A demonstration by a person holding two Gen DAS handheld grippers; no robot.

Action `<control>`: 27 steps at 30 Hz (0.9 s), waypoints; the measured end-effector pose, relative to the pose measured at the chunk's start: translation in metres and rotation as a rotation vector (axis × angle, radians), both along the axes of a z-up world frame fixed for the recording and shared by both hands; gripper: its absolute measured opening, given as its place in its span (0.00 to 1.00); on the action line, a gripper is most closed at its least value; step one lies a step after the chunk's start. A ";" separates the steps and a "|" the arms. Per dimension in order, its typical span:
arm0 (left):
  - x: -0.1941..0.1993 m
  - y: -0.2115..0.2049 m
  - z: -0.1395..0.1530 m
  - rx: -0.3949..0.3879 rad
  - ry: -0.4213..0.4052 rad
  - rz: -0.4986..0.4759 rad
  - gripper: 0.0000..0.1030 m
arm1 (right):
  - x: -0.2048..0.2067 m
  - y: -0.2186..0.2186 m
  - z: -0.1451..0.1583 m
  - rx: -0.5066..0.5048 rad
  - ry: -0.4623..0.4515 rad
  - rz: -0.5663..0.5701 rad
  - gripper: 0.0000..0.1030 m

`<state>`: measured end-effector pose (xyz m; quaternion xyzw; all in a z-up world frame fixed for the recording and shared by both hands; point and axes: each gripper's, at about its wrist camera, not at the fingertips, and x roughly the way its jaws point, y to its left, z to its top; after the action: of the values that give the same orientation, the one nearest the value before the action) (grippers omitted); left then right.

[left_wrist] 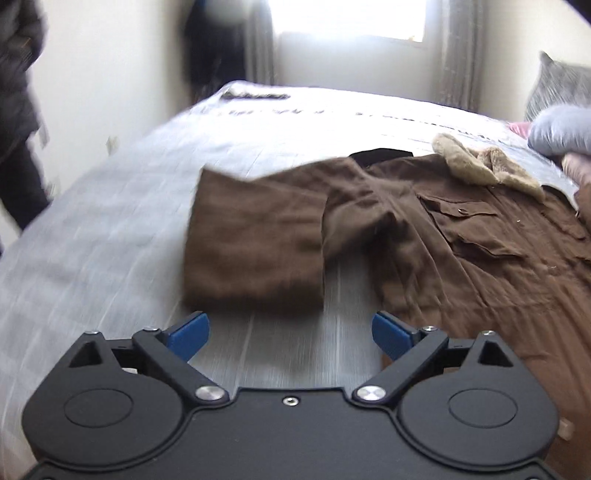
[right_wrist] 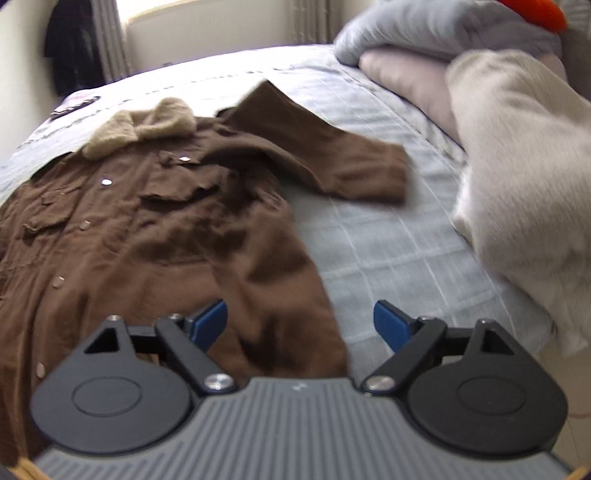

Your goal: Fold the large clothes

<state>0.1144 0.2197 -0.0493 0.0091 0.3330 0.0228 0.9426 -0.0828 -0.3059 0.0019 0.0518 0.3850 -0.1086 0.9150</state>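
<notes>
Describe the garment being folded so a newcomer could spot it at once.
On the grey-blue bedspread lies a brown jacket, spread front-up with sleeves out. Its tan fleece collar and flap chest pockets distinguish it from the plain grey and cream clothes piled alongside.

Items present: 1 brown coat (right_wrist: 155, 229) with 2 sleeves and 1 fur collar (right_wrist: 144, 125); 1 bed (left_wrist: 110, 206); 2 grippers, left gripper (left_wrist: 291, 332) and right gripper (right_wrist: 300, 325); 1 window (left_wrist: 347, 18).

Motion blur smears the brown coat (left_wrist: 424, 240) and striped bedspread (left_wrist: 92, 229); the coat's hem runs off frame, and a dark-clothed person (left_wrist: 18, 110) is cropped at left.
</notes>
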 end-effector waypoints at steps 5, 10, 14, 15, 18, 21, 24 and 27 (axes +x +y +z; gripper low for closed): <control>0.052 -0.011 -0.032 0.129 0.055 -0.052 0.64 | 0.027 0.022 0.004 -0.033 0.005 0.049 0.85; 0.051 0.021 -0.009 0.100 0.007 -0.017 0.11 | 0.047 0.037 0.000 -0.051 0.014 0.084 0.85; 0.046 0.071 0.027 0.183 -0.111 0.136 0.10 | 0.061 0.038 -0.008 -0.081 0.034 0.066 0.85; 0.047 0.084 0.032 0.216 -0.129 0.189 0.09 | 0.064 0.038 -0.010 -0.077 0.038 0.061 0.85; 0.061 0.126 0.036 0.364 -0.153 0.362 0.08 | 0.068 0.036 -0.012 -0.066 0.034 0.060 0.85; 0.072 0.163 0.029 0.508 -0.148 0.519 0.00 | 0.072 0.033 -0.014 -0.075 0.037 0.052 0.85; 0.069 0.192 0.020 0.587 -0.131 0.612 0.00 | 0.076 0.030 -0.014 -0.080 0.039 0.039 0.85; 0.064 0.214 0.003 0.550 -0.017 0.649 0.06 | 0.079 0.026 -0.014 -0.079 0.040 0.032 0.85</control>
<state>0.1783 0.4335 -0.0464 0.1548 0.2924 0.4066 0.8516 -0.0039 -0.2803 -0.0124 0.0072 0.3994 -0.1102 0.9101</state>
